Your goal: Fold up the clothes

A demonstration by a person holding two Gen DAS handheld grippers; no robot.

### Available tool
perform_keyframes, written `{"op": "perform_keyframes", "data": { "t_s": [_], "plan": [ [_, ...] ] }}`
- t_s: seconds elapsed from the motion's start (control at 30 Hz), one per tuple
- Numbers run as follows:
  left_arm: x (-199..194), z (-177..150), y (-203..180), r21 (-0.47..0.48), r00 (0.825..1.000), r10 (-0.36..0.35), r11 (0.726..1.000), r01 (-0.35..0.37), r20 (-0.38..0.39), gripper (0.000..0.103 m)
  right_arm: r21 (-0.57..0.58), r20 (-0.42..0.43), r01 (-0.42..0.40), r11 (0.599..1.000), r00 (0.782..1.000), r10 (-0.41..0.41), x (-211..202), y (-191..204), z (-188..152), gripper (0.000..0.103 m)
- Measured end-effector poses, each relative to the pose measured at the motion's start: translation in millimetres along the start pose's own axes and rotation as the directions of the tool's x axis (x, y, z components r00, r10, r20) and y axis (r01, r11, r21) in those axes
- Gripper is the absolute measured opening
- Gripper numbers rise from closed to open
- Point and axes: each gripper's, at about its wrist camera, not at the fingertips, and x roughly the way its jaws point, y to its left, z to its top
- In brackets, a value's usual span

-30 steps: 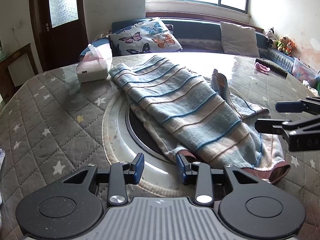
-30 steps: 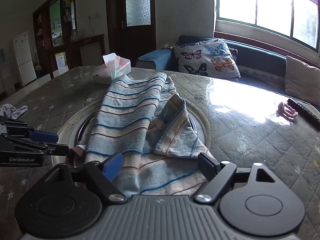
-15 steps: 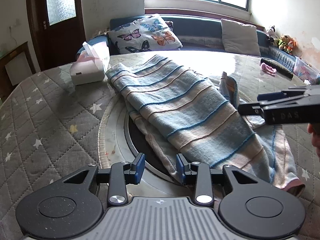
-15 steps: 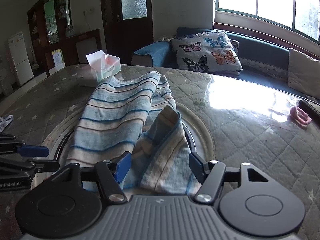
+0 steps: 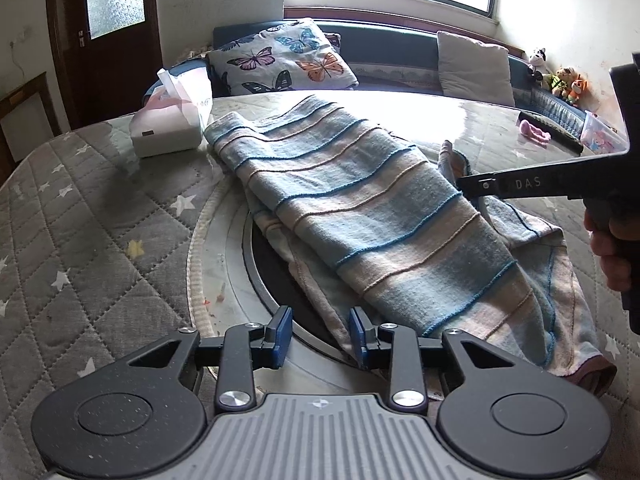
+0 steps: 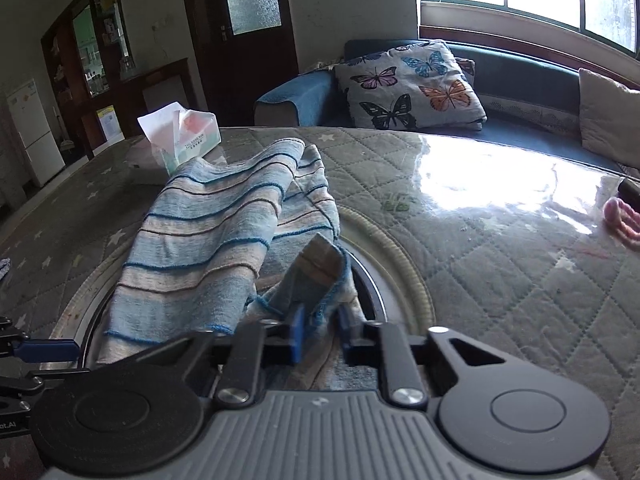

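A blue-and-beige striped garment (image 5: 372,216) lies lengthwise over the round turntable (image 5: 240,264) on the quilted table. A loose flap of it (image 6: 320,272) stands up at its right side. My right gripper (image 6: 320,332) is shut on the lower edge of that flap, with cloth pinched between the blue pads. From the left wrist view it reaches in from the right (image 5: 464,182), held by a hand (image 5: 608,256). My left gripper (image 5: 320,334) hovers at the garment's near hem, its jaws closing. Only the turntable rim shows between them, and the hem lies beside the right pad (image 5: 358,334).
A tissue box (image 5: 166,128) stands at the garment's far left corner. A pink item (image 6: 624,220) and a dark remote (image 5: 556,138) lie at the table's far right. Behind the table is a sofa with a butterfly cushion (image 6: 408,84). Quilted cover spreads left of the turntable.
My right gripper moved forward to the raised flap and closed on it. The left gripper edged closer to the near hem, and its jaws narrowed a little.
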Motion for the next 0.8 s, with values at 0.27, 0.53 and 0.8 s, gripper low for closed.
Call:
{"op": "perform_keyframes", "data": {
  "t_s": [0.27, 0.53, 0.8],
  "plan": [
    [-3.1, -2.4, -1.7, 0.006, 1.0, 0.002, 1.0, -0.002, -0.003, 0.034, -0.047, 0.076, 0.086, 0.995, 0.994, -0.082, -46.3, -11.5, 1.0, 0.002],
    [-2.8, -2.4, -6.5, 0.027, 1.0, 0.011, 1.0, -0.011, -0.004, 0.034, -0.025, 0.111, 0.197, 0.98, 0.975, -0.193, -99.5, -38.4, -13.0, 0.002],
    [0.2, -3.0, -8.5, 0.067, 1.0, 0.013, 0.998, -0.013, -0.007, 0.033, 0.087, 0.094, 0.273, 0.958, 0.955, -0.281, -136.6, -65.9, -46.3, 0.002]
  ]
}}
